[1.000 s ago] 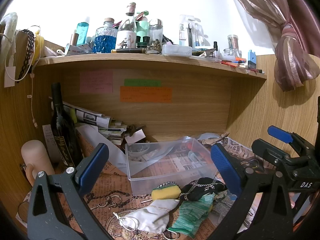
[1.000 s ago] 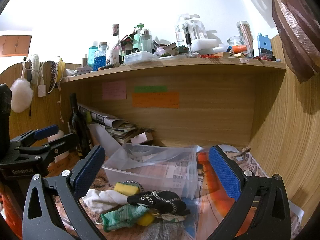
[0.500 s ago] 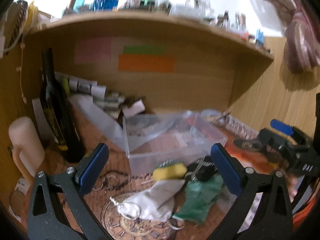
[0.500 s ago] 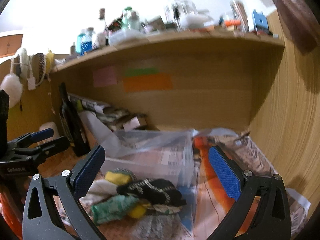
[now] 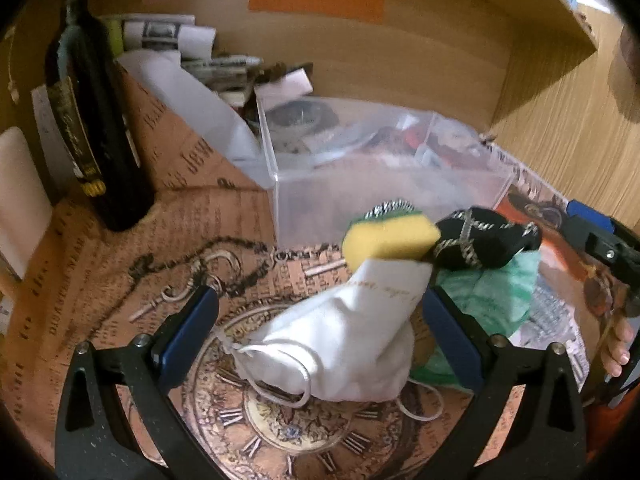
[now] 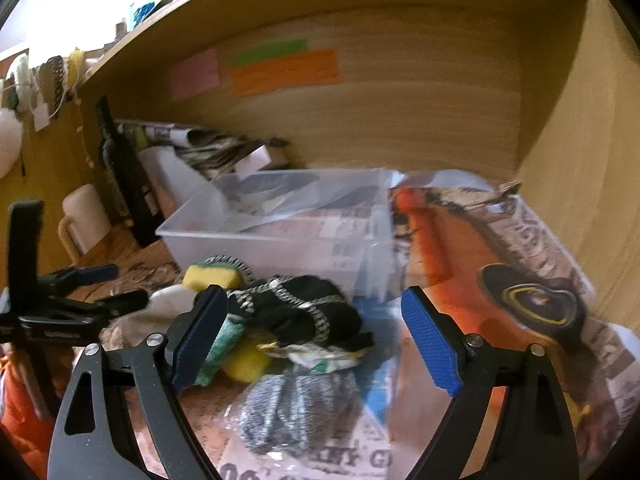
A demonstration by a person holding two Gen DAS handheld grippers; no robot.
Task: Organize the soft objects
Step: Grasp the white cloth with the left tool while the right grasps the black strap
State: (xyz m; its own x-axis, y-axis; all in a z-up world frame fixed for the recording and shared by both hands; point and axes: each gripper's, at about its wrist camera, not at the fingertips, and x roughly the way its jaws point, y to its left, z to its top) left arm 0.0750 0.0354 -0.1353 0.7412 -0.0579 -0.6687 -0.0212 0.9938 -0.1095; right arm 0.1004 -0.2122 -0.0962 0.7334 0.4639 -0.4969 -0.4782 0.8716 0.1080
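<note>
A pile of soft things lies in front of a clear plastic bin (image 5: pixel 288 168) (image 6: pixel 280 236). It holds a white drawstring pouch (image 5: pixel 340 344), a yellow sponge (image 5: pixel 392 240) (image 6: pixel 208 276), a black cloth with a chain pattern (image 5: pixel 480 244) (image 6: pixel 304 312) and a green cloth (image 5: pixel 496 300) (image 6: pixel 220 344). My left gripper (image 5: pixel 320 336) is open, low, with the pouch between its fingers. My right gripper (image 6: pixel 316 344) is open above the black cloth and a grey scrubber in plastic wrap (image 6: pixel 296 412).
A dark wine bottle (image 5: pixel 96 120) and a cream mug (image 6: pixel 84 216) stand to the left. Rolled papers (image 5: pixel 192 40) lie behind the bin. A wooden wall (image 6: pixel 600 160) closes the right side. Printed paper (image 5: pixel 120 280) covers the desk. A shelf hangs overhead.
Both grippers have tilted down and moved forward toward the pile. The left gripper now straddles the white pouch. The right one has come over the black cloth.
</note>
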